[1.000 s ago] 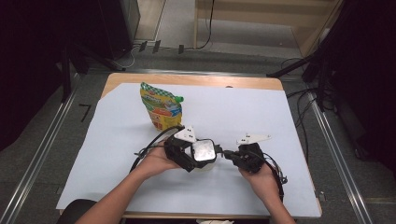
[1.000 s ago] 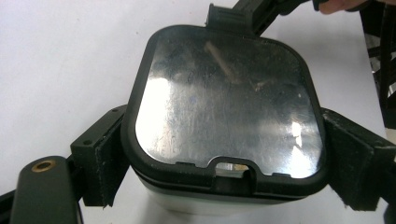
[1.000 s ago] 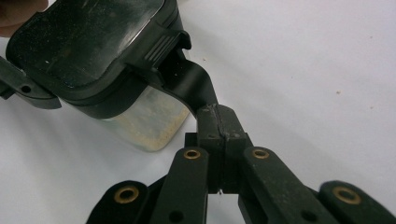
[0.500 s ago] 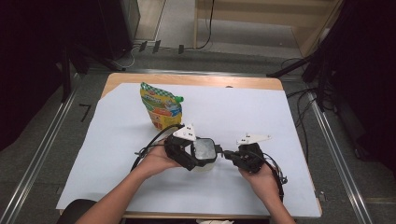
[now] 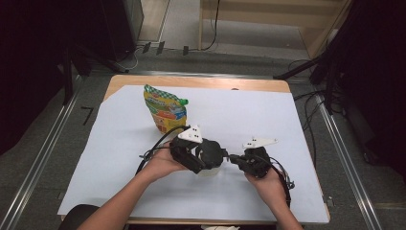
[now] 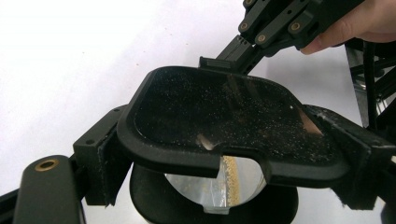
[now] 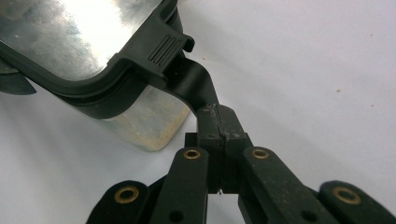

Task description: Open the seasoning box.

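In the high view, the clear container (image 5: 209,168) sits almost wholly hidden beneath the left gripper (image 5: 203,154) and its black lid (image 5: 210,152); just a pale sliver shows below. The print on the snack pouch (image 5: 165,109) is too small to read. In the left gripper view, the container's base is cut off by the bottom edge, and its contents (a thin line of pale grains, perhaps seeds) are hard to make out. In the right gripper view, the lid (image 7: 93,51) runs off the top-left corner.
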`<state>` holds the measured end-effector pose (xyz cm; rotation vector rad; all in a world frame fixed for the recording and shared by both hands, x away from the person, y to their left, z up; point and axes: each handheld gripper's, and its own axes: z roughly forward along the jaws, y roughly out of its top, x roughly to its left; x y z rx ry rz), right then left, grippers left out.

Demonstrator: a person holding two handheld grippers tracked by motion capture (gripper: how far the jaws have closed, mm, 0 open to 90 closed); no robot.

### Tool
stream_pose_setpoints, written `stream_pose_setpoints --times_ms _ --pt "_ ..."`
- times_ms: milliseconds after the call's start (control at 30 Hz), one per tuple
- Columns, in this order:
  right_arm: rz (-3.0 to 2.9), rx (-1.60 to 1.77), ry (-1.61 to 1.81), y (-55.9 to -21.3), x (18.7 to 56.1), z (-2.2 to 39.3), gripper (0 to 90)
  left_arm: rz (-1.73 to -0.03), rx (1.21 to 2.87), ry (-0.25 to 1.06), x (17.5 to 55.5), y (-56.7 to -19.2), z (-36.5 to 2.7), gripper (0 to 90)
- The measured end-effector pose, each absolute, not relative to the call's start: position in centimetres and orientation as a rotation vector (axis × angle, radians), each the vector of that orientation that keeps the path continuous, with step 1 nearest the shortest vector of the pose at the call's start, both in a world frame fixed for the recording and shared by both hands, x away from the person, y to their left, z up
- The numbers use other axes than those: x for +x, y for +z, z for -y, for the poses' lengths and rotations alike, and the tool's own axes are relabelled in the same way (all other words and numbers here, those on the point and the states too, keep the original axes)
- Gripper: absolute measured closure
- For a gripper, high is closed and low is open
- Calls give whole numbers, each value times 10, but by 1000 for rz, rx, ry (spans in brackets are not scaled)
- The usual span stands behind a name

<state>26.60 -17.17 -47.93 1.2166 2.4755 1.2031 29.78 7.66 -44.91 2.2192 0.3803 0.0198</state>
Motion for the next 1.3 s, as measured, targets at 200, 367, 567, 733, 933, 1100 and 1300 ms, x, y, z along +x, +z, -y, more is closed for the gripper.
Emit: stream_pose_setpoints --times_ms 200,367,567,733,933,1100,1300 --pt "-2474 1218 1203 -479 266 172 900 -381 2211 26 298 -447 -75 152" --pt "-2473 1219 1202 -479 266 171 900 -387 2214 28 298 -446 -73 152" --pt "-2472 1219 1201 -479 266 171 900 -404 2225 27 298 -443 -70 153" --pt "-2471 1223 1203 -479 266 171 900 -406 2221 27 298 -441 -69 153" --pt "-2474 1212 1199 -479 265 170 900 -391 2207 -62 296 -437 -65 352" --pt "-2475 1209 1203 -479 265 170 900 -385 2240 -60 295 -433 -64 397" --pt "-2475 1209 1203 -479 264 171 900 -392 2242 -114 295 -429 -63 457"
